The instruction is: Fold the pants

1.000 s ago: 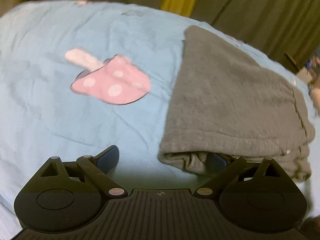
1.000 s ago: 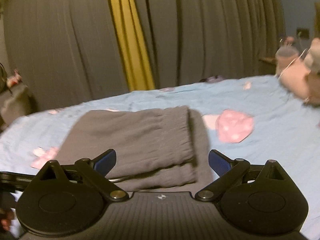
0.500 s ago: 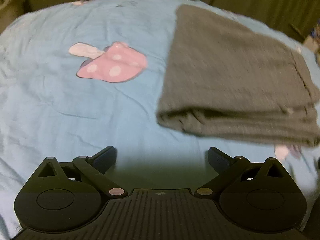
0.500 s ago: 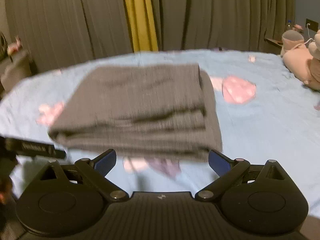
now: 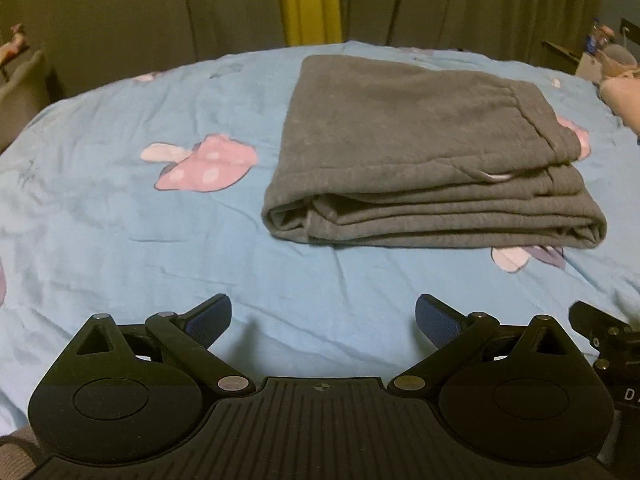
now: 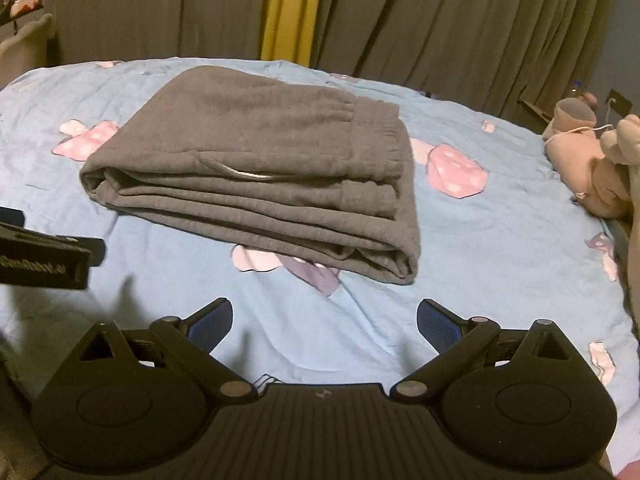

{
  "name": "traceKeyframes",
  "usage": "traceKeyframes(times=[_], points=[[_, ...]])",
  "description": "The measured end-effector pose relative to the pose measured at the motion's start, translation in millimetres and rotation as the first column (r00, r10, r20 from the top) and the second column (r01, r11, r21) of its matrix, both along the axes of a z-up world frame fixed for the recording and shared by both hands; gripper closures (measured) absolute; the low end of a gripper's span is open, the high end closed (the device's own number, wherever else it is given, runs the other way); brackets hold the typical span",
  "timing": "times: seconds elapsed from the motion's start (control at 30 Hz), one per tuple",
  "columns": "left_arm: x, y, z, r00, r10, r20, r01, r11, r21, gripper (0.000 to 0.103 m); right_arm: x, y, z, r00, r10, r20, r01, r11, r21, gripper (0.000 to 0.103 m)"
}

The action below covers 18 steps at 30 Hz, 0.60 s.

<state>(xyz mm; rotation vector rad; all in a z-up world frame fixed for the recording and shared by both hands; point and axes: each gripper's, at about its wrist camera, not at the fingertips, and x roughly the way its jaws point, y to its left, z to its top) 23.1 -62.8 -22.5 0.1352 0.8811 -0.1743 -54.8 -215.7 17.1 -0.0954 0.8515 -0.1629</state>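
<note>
The grey pants (image 5: 420, 152) lie folded in a thick stack of layers on the blue bed sheet (image 5: 120, 240). They also show in the right wrist view (image 6: 264, 168), waistband to the right. My left gripper (image 5: 323, 320) is open and empty, held back from the stack's near edge. My right gripper (image 6: 325, 322) is open and empty, also back from the stack. The left gripper's body shows at the left edge of the right wrist view (image 6: 40, 256).
The sheet has pink mushroom prints (image 5: 204, 168). A pink plush toy (image 6: 592, 168) lies at the bed's right side. Grey curtains with a yellow strip (image 6: 288, 12) hang behind the bed. A chair (image 5: 20, 84) stands at the far left.
Both grippers have pulled back from the folded pants and away from the stack. The pants now lie still on the sheet, farther from both cameras.
</note>
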Motion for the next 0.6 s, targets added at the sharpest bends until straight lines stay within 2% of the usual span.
traceKeyframes(times=[0.17,0.6], points=[[1.2,-0.1,-1.7,1.0,-0.004,0.008,0.004,1.0,-0.009,0.001,2.8,-5.1,0.6,1.0,-0.007,0.018,0.006,0.999,0.053,0.004],[11.6,-5.6,-5.9,0.999,-0.032,0.025,0.033,0.999,-0.033,0.001,17.7,-12.5,-4.1,0.998,-0.044,0.052,0.039,0.994,0.102,0.004]])
